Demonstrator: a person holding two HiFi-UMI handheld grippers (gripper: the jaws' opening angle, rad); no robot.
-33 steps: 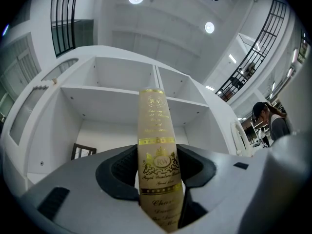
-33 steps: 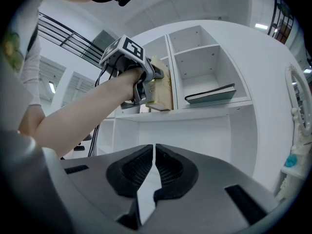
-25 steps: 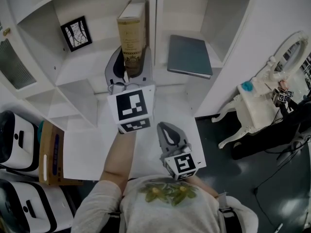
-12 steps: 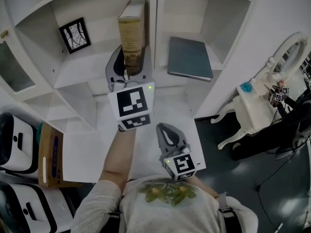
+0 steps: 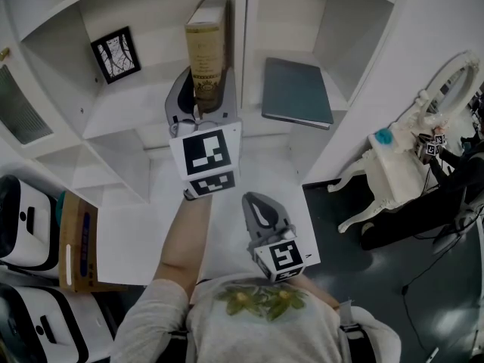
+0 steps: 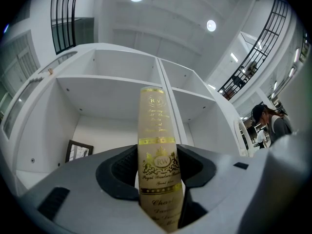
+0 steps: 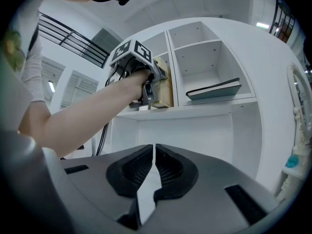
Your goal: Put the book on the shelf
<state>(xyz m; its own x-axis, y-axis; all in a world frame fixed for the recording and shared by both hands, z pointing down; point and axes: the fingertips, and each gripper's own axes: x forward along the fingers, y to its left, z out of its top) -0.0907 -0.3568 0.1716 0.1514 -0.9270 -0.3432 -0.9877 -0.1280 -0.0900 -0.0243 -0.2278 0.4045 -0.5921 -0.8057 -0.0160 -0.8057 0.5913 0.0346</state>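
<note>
A tan book with gold print on its spine (image 5: 205, 55) stands upright in the left compartment of the white shelf (image 5: 240, 127), close to the middle divider. My left gripper (image 5: 201, 106) is shut on the book's lower spine (image 6: 157, 169); in the left gripper view the jaws press on both sides of it. The right gripper view shows the same book (image 7: 165, 87) held at the shelf by the left gripper (image 7: 146, 92). My right gripper (image 5: 261, 210) hangs low near my body, its jaws shut with nothing between them (image 7: 153, 172).
A flat blue-grey book (image 5: 296, 91) lies in the right compartment. A small framed picture (image 5: 116, 51) leans at the left compartment's back. A brown box (image 5: 79, 239) and white devices (image 5: 26, 210) sit at the left. A white ornate table (image 5: 397, 165) stands to the right.
The left gripper and the book have edged slightly up and deeper into the left compartment. The right gripper has stayed where it was.
</note>
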